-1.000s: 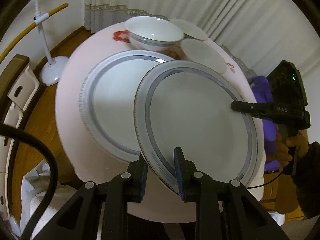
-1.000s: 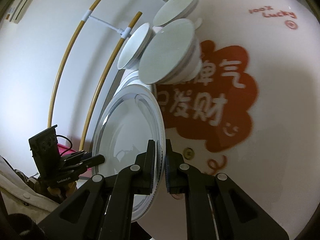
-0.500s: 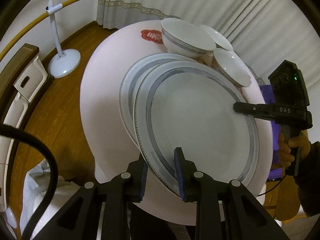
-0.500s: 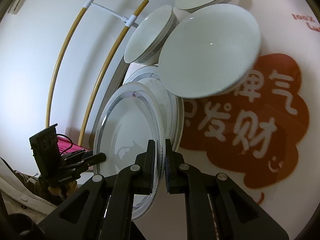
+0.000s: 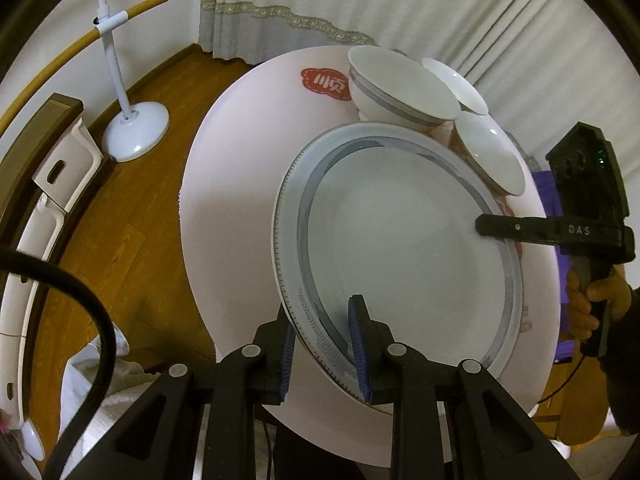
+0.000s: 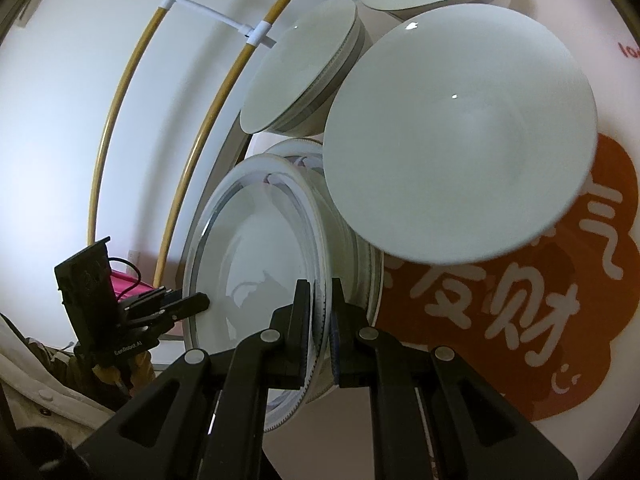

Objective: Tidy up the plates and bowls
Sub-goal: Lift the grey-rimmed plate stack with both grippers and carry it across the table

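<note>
A large white plate with a grey patterned rim (image 5: 408, 248) is held from two sides. My left gripper (image 5: 322, 344) is shut on its near rim. My right gripper (image 6: 320, 320) is shut on its opposite rim and also shows in the left wrist view (image 5: 492, 226). The held plate (image 6: 256, 276) hovers right over a second matching plate (image 6: 360, 264), almost hiding it. Three white bowls stand close behind: a grey-banded one (image 5: 400, 88), a small one (image 5: 490, 152) and a far one (image 5: 454, 80).
The round white table (image 5: 236, 184) carries red printed patches (image 5: 326, 84). A white floor stand (image 5: 134, 132) with a curved wooden pole stands on the wood floor at left. Curtains hang behind. A cable (image 5: 88, 320) crosses the lower left.
Both grippers carried the held plate leftward over the second plate; it went from overlapping half of it to covering nearly all of it. The bowls now appear closer.
</note>
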Tool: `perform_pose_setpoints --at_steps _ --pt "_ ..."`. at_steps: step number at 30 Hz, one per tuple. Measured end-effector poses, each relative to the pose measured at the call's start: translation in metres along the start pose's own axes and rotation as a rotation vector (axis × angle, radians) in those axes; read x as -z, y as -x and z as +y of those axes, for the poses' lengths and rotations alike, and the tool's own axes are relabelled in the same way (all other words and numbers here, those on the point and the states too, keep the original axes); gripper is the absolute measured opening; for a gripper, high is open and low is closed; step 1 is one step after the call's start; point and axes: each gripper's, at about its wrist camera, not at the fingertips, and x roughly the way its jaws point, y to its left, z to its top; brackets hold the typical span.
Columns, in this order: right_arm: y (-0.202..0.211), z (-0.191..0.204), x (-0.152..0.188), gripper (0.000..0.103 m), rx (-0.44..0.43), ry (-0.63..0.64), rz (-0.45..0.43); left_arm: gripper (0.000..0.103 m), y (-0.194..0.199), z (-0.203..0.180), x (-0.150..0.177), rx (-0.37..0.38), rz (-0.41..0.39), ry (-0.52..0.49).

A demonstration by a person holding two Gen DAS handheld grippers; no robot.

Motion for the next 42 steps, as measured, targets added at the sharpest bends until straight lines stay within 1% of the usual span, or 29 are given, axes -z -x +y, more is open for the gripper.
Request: perform_pose_setpoints --at_steps 6,14,19,21,24,31,33,38,42 --pt "0.005 0.000 0.010 0.008 0.011 -0.033 -0.016 0.023 -0.015 0.003 -0.013 -0.004 0.027 0.004" --pt "0.007 0.008 0.024 0.008 0.028 -0.054 -0.017 0.025 -0.025 0.006 -0.020 -0.004 0.052 0.010" --pt "0.012 0.008 0.029 0.008 0.040 -0.063 -0.023 0.025 -0.028 0.007 -0.023 -0.001 0.053 0.013" --pt "0.018 0.003 0.027 0.008 0.035 -0.070 -0.024 0.025 -0.029 0.008 -0.024 0.000 0.054 0.009" --pt "0.016 0.006 0.023 0.008 0.044 -0.070 -0.024 0.025 -0.031 0.008 -0.025 0.004 0.054 0.008" --pt "0.013 0.024 0.020 0.011 0.136 -0.054 -0.034 0.026 -0.035 0.009 -0.025 0.003 0.059 0.010" --pt "0.013 0.026 0.021 0.011 0.150 -0.058 -0.038 0.026 -0.035 0.009 -0.026 0.004 0.063 0.007" --pt "0.015 0.028 0.025 0.011 0.167 -0.071 -0.037 0.026 -0.039 0.010 -0.029 0.006 0.068 0.012" --pt "0.014 0.029 0.024 0.011 0.153 -0.073 -0.039 0.027 -0.040 0.009 -0.028 0.004 0.065 0.004"
